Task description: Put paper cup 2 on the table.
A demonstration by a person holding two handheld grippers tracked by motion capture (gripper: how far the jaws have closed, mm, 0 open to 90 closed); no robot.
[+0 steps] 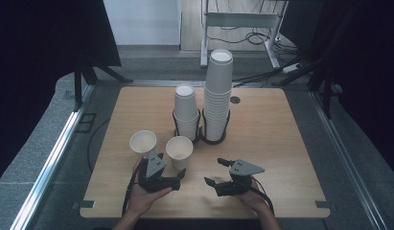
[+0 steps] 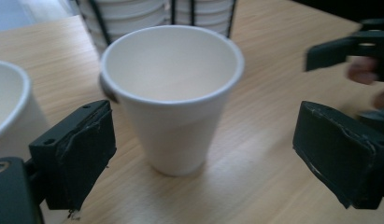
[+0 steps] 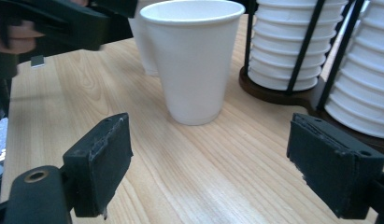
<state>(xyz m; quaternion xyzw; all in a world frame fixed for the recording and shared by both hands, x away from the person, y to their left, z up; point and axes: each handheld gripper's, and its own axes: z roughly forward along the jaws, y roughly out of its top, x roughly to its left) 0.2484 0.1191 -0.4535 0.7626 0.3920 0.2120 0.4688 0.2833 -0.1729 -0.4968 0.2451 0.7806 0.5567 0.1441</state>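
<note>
While both grippers sit near the tabletop's (image 1: 276, 143) front edge, two loose paper cups stand between them and the cup holder.

Toward the back edge, the tall cup stack (image 1: 217, 96) and short cup stack (image 1: 186, 115) fill the black holder (image 1: 200, 134). Upright at mid-table stands the nearer cup (image 1: 179, 152), with the second cup (image 1: 143, 143) just to its left. Before the nearer cup, the left gripper (image 2: 201, 154) is spread and grips nothing. Near the front edge, the right gripper (image 3: 210, 163) gapes empty.
</note>
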